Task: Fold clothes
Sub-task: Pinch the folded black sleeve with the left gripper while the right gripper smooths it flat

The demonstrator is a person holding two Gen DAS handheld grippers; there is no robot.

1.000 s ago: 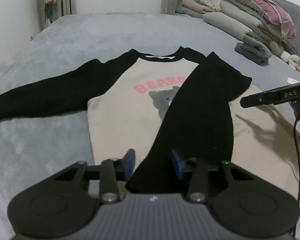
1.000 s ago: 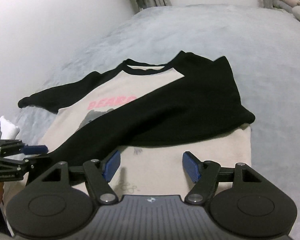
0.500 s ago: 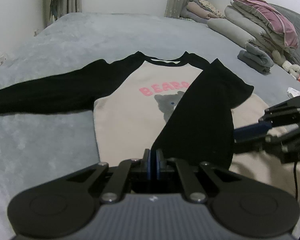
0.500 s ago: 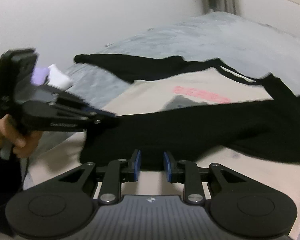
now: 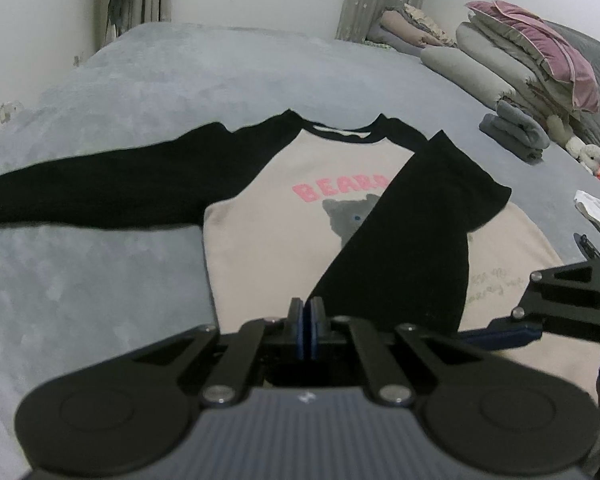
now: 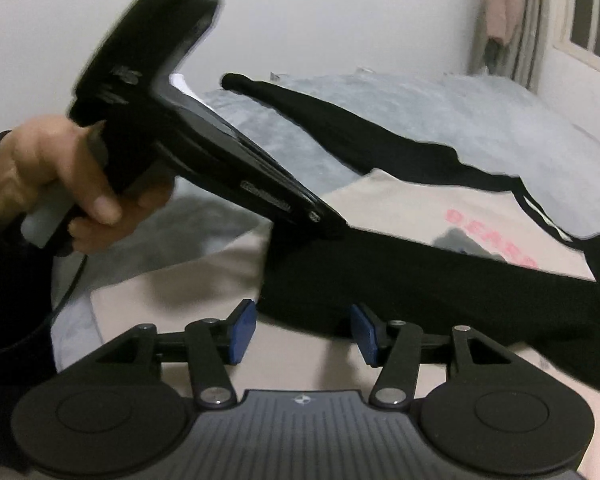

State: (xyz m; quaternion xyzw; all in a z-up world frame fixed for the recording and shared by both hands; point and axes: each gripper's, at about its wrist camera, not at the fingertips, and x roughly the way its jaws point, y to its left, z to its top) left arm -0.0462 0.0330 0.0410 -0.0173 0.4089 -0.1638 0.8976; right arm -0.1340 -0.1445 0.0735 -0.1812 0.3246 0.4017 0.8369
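One sleeve (image 5: 412,240) folded over shirt (image 5: 268,240); other sleeve, body remain. My left gripper (image 5: 307,334) pinched shut at cuff; right gripper (image 6: 303,334) opening, empty.

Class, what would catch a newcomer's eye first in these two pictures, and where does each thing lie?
First, the cream shirt with pink lettering, spread on the grey bed, one black sleeve folded across its front and the other sleeve stretched out to the left. Next, the left hand-held gripper, shut at the folded sleeve's near end. The right hand-held gripper hovers beside it, its jaws opening with nothing pinched.
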